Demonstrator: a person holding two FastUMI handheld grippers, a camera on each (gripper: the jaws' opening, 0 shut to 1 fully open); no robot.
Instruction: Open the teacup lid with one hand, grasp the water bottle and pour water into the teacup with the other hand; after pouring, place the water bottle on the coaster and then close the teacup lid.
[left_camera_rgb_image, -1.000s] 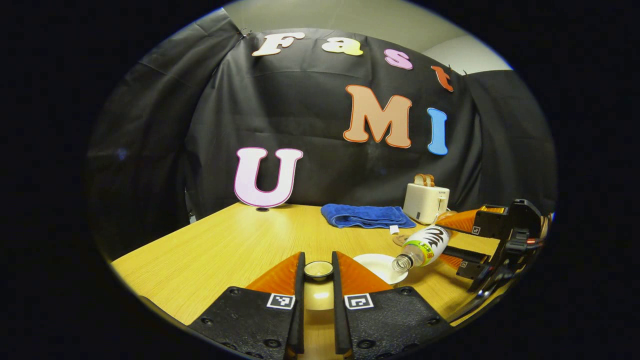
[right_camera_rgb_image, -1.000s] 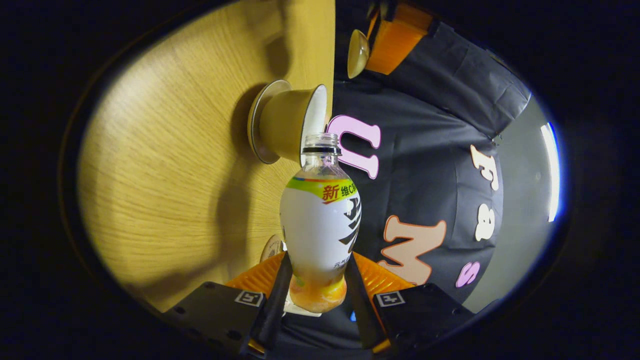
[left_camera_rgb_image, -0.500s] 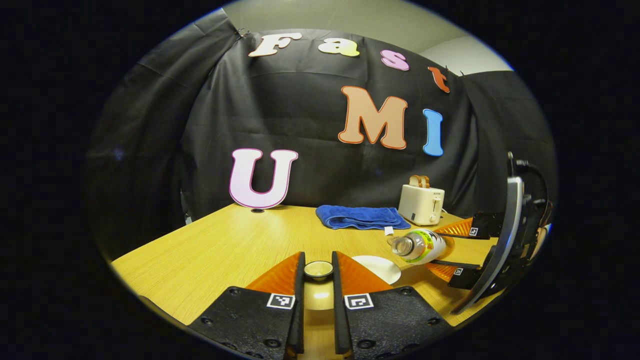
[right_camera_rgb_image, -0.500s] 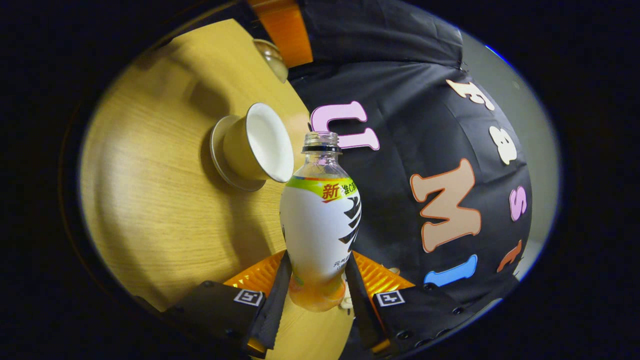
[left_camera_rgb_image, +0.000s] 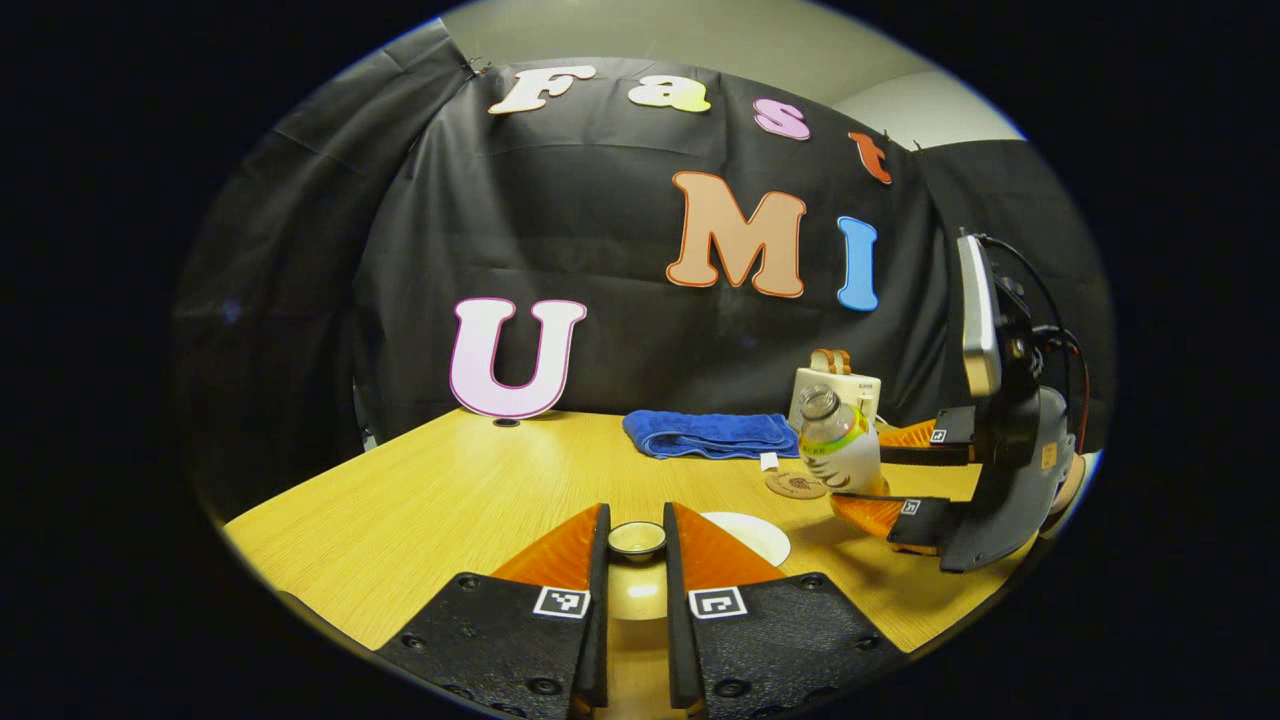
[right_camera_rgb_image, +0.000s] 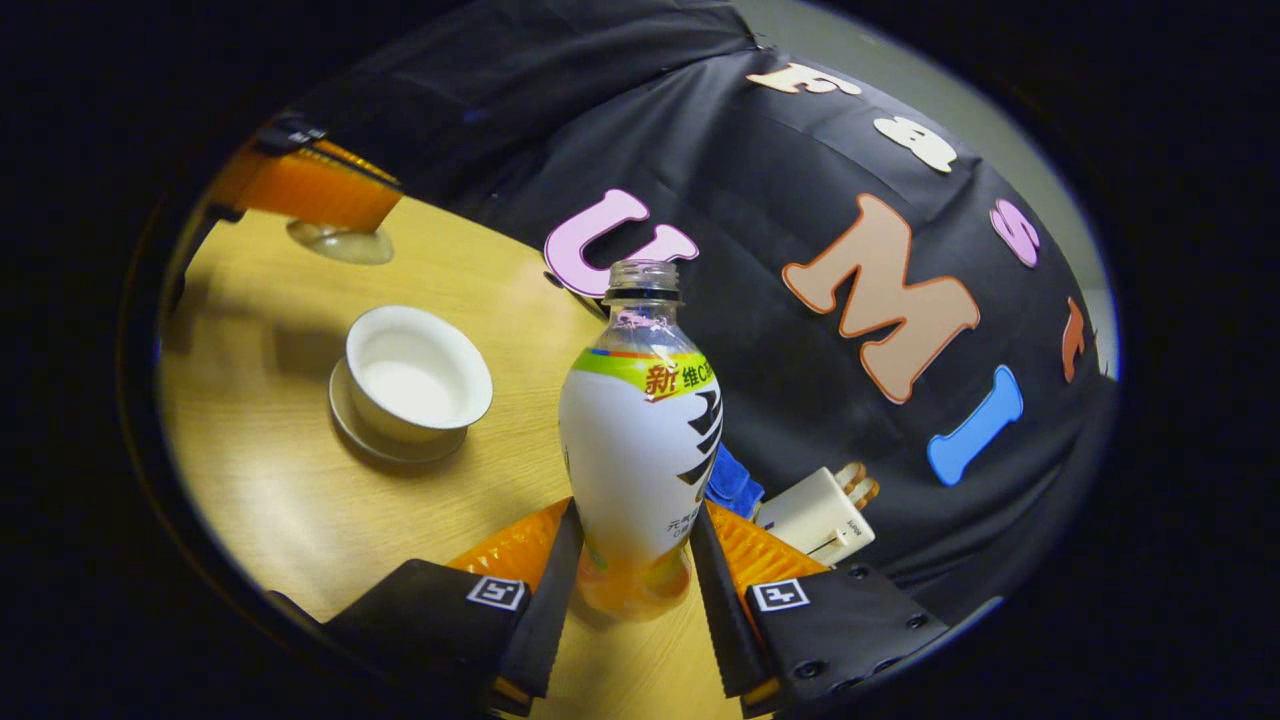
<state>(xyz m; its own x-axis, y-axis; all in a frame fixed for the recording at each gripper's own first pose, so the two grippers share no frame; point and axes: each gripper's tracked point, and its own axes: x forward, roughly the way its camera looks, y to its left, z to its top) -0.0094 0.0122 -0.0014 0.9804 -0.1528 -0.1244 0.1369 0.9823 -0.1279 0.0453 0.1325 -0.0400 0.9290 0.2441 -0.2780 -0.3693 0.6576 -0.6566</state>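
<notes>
the right gripper (right_camera_rgb_image: 628, 560) pinches the water bottle (right_camera_rgb_image: 640, 440) near its base, almost upright, beside the open teacup (right_camera_rgb_image: 418, 372). the left gripper (left_camera_rgb_image: 636, 545) clamps the teacup lid (left_camera_rgb_image: 637, 540) above the table (left_camera_rgb_image: 430, 500).

From my left gripper view, the teacup (left_camera_rgb_image: 745, 535) sits mostly hidden behind my own jaws, and the lid (left_camera_rgb_image: 637, 540) between them shows just its knob.
</notes>
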